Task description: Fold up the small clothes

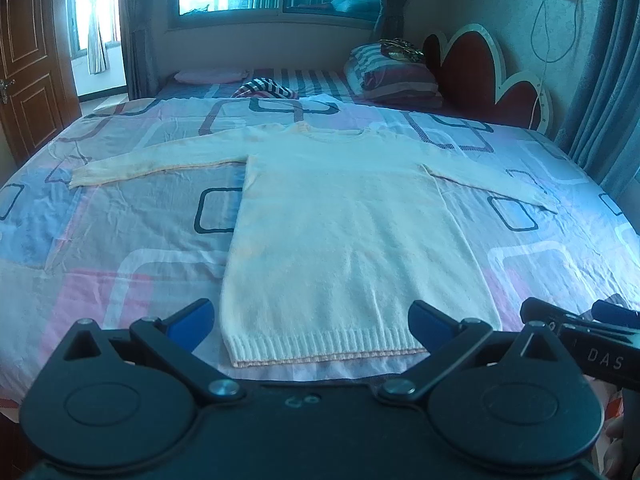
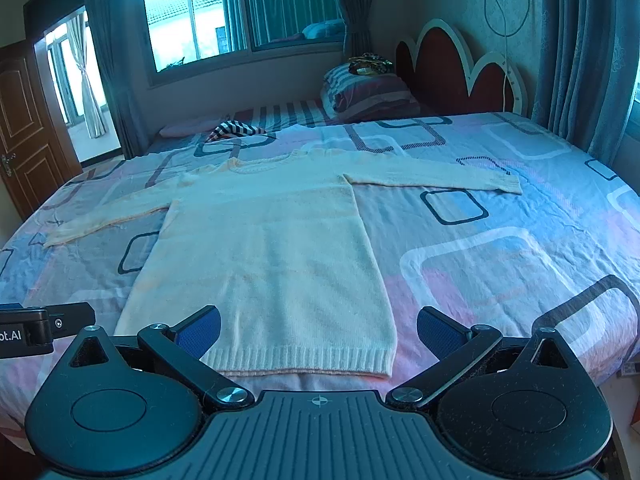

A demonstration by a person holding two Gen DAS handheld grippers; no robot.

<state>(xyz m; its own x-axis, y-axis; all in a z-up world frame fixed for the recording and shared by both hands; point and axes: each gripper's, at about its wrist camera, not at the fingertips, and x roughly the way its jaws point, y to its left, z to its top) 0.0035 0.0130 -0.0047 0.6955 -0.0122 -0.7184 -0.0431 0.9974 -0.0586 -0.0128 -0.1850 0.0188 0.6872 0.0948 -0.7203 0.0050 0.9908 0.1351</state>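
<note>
Left wrist view: saw a cream knit sweater spread flat on the bed, hem nearest, neckline far, both sleeves stretched out to the sides. Found no fold anywhere in it. Left gripper hovered just short of the hem, fingers spread wide apart, pinching nothing, straddling most of the hem's width. Caught part of the other gripper at the right edge.

Right wrist view: showed the same sweater lying open and unfolded on the patterned bed cover. Right gripper sat near the hem's right corner, fingers likewise spread, gripping nothing.

Judged the folding not yet begun: garment laid out ready, sleeves and body all left to fold.
</note>
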